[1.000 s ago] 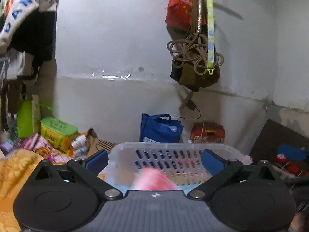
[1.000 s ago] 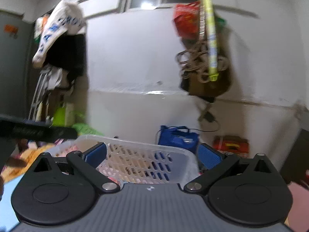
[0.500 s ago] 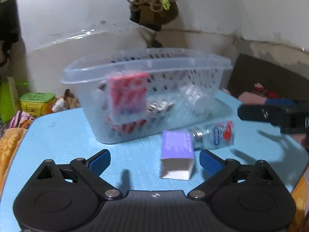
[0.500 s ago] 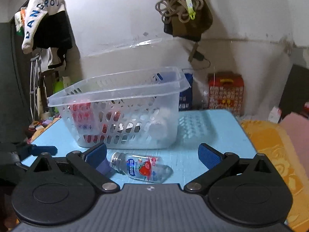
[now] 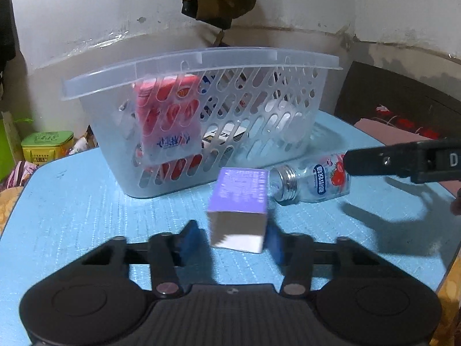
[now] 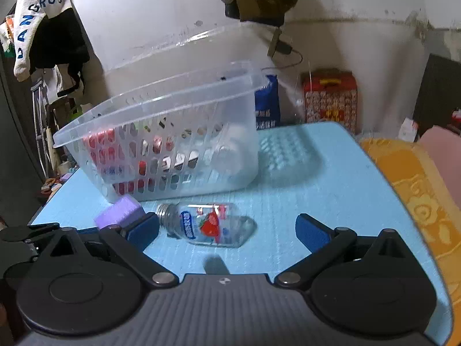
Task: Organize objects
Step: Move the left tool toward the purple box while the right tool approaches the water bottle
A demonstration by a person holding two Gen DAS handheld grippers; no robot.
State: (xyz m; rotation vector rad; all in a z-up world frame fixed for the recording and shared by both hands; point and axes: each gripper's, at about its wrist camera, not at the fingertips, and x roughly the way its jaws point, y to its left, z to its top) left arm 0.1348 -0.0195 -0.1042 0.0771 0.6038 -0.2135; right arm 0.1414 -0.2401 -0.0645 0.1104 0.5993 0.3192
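A purple box (image 5: 238,199) lies on the blue table (image 5: 72,216) in front of a clear plastic basket (image 5: 201,63). My left gripper (image 5: 232,239) has its blue pads on both sides of the box's near end, closing on it. A small clear bottle (image 5: 317,180) with a strawberry label and metal cap lies to the box's right. In the right wrist view my right gripper (image 6: 227,229) is open, its pads either side of the bottle (image 6: 207,225). The purple box (image 6: 121,210) and basket (image 6: 161,109) also show there.
The basket holds a red packet (image 5: 167,121) and several other items. My right gripper's arm (image 5: 403,158) reaches in from the right in the left wrist view. An orange cloth (image 6: 417,196) lies at the table's right edge. Bags and boxes stand by the wall.
Both grippers have come down from wall height to the table. My left gripper has narrowed from wide open onto the purple box. My right gripper has moved closer to the bottle.
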